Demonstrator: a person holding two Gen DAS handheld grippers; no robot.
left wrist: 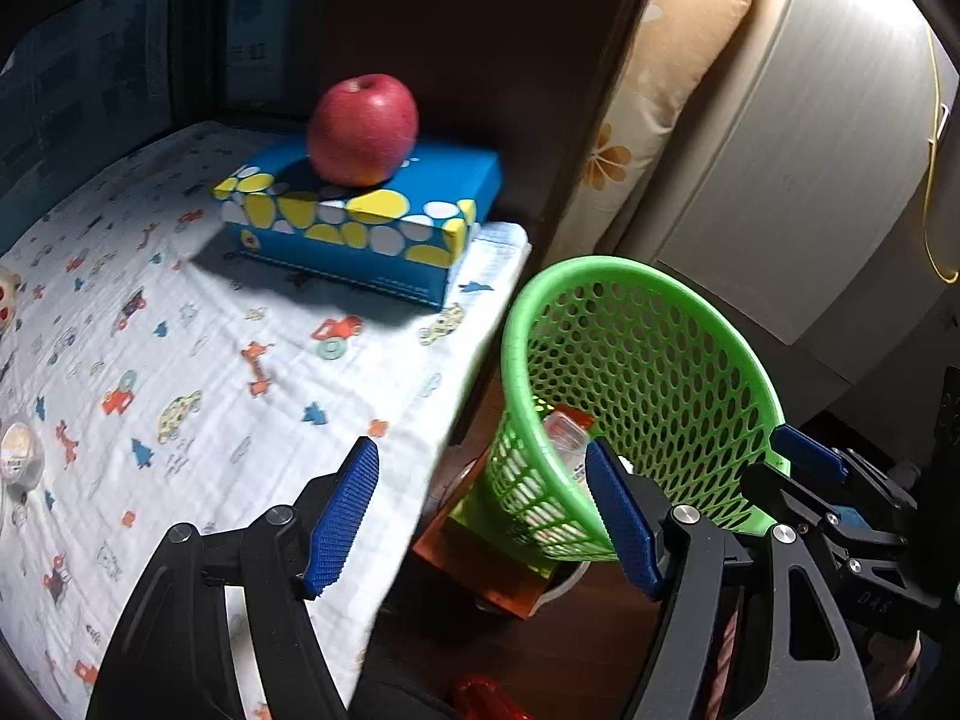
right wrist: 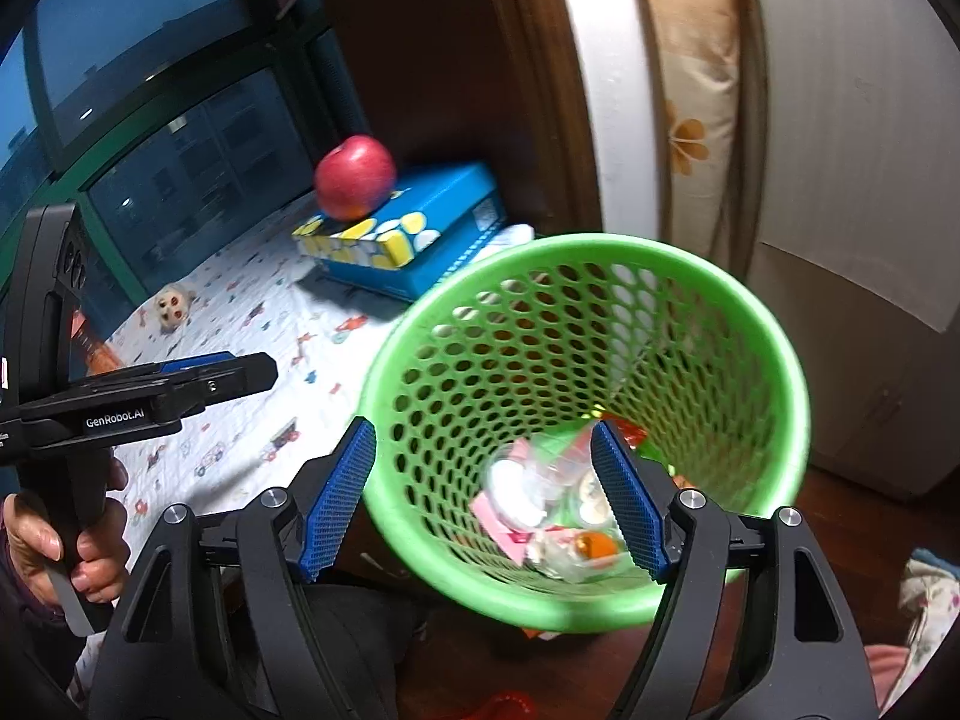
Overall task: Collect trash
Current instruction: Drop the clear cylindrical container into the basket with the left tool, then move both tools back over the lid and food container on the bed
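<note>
A green mesh waste basket stands on the floor beside the table's corner. Inside the basket lies trash: clear plastic cups, pink wrappers and an orange piece. My right gripper hangs open over the basket's near rim, one finger outside the rim, the other over the inside, gripping nothing. In the left wrist view, the right gripper shows by the basket's right rim. My left gripper is open and empty above the table's edge, left of the basket. A hand holds the left gripper.
A red apple rests on a blue tissue box at the back of a table under a car-print cloth. A small cup and a toy face lie on the cloth. A flowered pillow and white cabinet stand behind the basket.
</note>
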